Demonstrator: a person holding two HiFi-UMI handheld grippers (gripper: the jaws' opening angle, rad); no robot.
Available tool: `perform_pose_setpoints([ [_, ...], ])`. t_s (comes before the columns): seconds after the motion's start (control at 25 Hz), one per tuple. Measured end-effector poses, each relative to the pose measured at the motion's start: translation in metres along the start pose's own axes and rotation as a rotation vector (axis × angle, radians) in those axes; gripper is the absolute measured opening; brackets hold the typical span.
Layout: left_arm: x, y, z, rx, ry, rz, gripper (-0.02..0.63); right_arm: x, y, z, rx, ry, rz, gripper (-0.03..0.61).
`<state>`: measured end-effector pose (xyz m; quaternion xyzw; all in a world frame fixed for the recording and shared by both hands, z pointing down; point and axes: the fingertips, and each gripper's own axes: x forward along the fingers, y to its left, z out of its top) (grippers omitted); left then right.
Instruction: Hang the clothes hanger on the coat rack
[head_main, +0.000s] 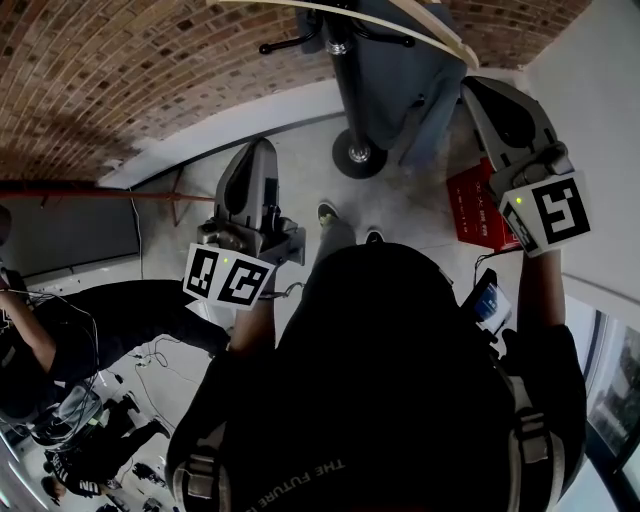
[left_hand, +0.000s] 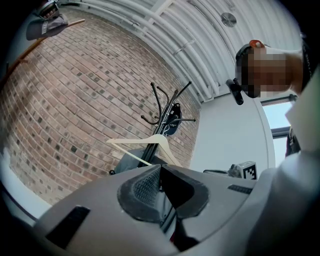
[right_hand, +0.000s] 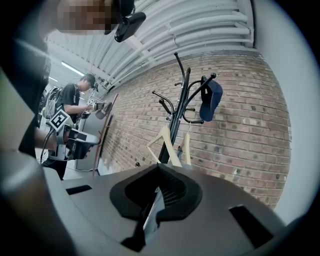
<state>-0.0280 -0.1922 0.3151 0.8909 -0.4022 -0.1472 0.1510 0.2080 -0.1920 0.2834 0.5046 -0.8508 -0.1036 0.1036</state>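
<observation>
A pale wooden clothes hanger (head_main: 400, 18) arcs across the top of the head view, and its right end reaches my right gripper (head_main: 478, 88). That gripper is raised and shut on the hanger, whose pale edge sits between the jaws in the right gripper view (right_hand: 159, 167). The hanger's triangle (right_hand: 165, 144) rises just beyond the jaws, in front of the black coat rack (right_hand: 179, 107) by the brick wall. My left gripper (head_main: 262, 148) is lower and to the left, shut with nothing in it (left_hand: 160, 167). From there the hanger (left_hand: 150, 145) shows below the rack's hooks (left_hand: 167, 107).
A blue cap (right_hand: 210, 100) hangs on the rack's right hook, and a second pale hanger (right_hand: 188, 150) hangs beside the pole. The rack's round base (head_main: 357, 152) stands on the floor ahead. A red box (head_main: 475, 205) lies right. Another person (right_hand: 75, 107) stands far left.
</observation>
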Motion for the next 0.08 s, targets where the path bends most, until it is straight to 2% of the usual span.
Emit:
perform_pose_setpoints([
  [0.08, 0.0004, -0.0011, -0.0003, -0.004, 0.003, -0.005, 0.02, -0.001, 0.0008, 0.0002, -0.006, 0.001, -0.002, 0.018],
])
